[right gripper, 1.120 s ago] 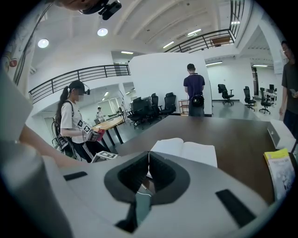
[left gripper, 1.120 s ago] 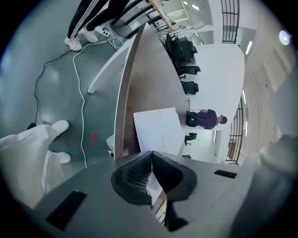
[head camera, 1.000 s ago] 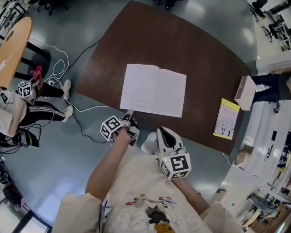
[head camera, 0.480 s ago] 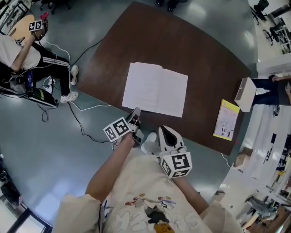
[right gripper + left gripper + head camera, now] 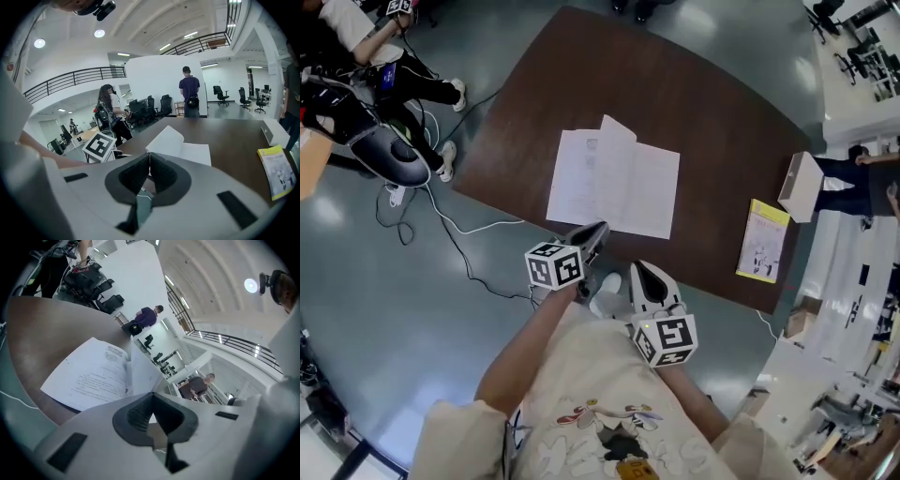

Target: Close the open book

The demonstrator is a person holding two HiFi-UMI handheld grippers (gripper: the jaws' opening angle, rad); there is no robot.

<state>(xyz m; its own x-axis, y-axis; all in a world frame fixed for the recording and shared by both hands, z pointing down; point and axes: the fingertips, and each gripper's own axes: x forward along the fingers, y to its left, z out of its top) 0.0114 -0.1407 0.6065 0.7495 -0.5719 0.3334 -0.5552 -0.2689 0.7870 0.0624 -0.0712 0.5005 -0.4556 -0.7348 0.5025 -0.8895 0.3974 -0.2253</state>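
The open book [image 5: 581, 183] lies flat on the dark brown table [image 5: 703, 103], white pages up. One page [image 5: 616, 148] stands up along the spine, curling over the middle. My left gripper [image 5: 600, 228] hovers just off the book's near edge, rolled on its side, jaws shut with nothing seen between them. In the left gripper view the book [image 5: 89, 376] and the raised page [image 5: 143, 373] sit just beyond the shut left gripper [image 5: 152, 394]. My right gripper [image 5: 639, 272] hangs shut and empty by the table's near edge; its own view shows the book [image 5: 199, 152] ahead.
A yellow booklet [image 5: 761, 242] lies near the table's right end, with a white box [image 5: 802, 190] at the right edge. White cables [image 5: 459, 225] trail on the floor at left. A seated person [image 5: 356, 56] is at the upper left; another person stands beyond the table [image 5: 190, 91].
My left gripper has risen, rolled and shifted right along the book's near edge. A page that lay flat now stands up at the spine. The right gripper has stayed put.
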